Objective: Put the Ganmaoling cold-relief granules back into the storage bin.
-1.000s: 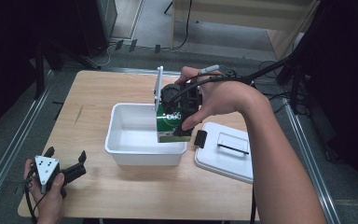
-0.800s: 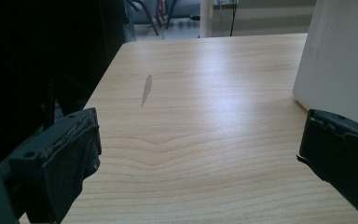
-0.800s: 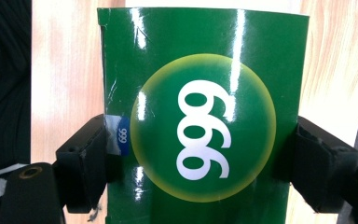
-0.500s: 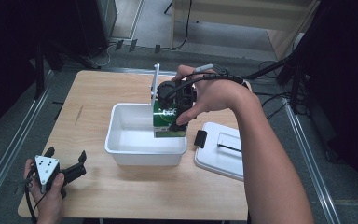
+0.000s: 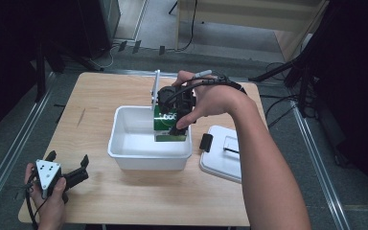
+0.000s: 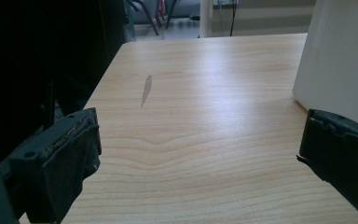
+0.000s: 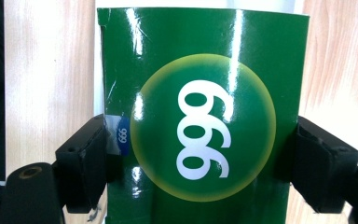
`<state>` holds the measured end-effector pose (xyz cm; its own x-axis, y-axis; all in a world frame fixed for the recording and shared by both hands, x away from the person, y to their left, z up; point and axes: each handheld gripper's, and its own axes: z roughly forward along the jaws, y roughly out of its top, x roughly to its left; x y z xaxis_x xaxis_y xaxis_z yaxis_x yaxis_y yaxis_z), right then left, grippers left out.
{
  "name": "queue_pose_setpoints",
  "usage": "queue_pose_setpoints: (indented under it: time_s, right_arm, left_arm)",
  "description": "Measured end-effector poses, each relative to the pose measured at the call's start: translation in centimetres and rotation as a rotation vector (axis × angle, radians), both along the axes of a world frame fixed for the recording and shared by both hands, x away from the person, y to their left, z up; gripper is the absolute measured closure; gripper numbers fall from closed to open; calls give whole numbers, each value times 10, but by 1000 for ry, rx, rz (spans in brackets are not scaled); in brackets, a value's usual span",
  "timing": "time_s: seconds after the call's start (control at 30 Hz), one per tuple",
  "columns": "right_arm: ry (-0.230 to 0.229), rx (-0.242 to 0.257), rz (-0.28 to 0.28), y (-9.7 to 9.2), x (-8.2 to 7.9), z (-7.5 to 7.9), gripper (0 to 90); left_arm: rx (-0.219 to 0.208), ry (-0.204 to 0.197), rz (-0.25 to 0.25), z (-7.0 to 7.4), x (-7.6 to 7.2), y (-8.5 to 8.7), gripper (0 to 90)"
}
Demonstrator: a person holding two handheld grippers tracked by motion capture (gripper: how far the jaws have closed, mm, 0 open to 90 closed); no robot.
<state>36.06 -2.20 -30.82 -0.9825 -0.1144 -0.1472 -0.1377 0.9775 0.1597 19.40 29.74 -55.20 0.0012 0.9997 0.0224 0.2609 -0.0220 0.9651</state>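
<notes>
- Green box [image 5: 169, 125] hangs in the right gripper [image 5: 176, 128] over the white tub [image 5: 124, 151] at the middle of the wooden desk [image 5: 100, 96] in the high view, its lower edge inside the tub's right end. A white lid [image 5: 225, 160] lies on the desk just right of the tub. The left gripper [image 5: 67, 165] sits at the desk's near left corner, well apart from the tub, its jaws spread with nothing between them.
- Left gripper view: both black jaws stand wide apart over bare wood, and the tub's white wall [image 6: 340, 60] rises at the right.
- Right gripper view: the jaws are clamped on the two sides of the glossy green box [image 7: 200, 116], which bears white "999" figures in a yellow-ringed circle.
</notes>
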Motion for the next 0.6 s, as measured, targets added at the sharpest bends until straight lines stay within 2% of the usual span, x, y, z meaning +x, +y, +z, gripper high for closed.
queue_pose_setpoints:
  time_s: [0.4, 0.43, 0.6]
  right_arm:
    - [18, 3, -9, 0, 12, -23, 167]
    - [19, -4, -25, -1, 12, -24, 167]
    - [20, 5, -13, -2, 16, -32, 167]
  left_arm:
    - [0, -2, -1, 0, 0, 0, 0]
    - [-2, -1, -1, 0, 0, 0, 0]
    - [0, -2, 0, 0, 0, 0, 0]
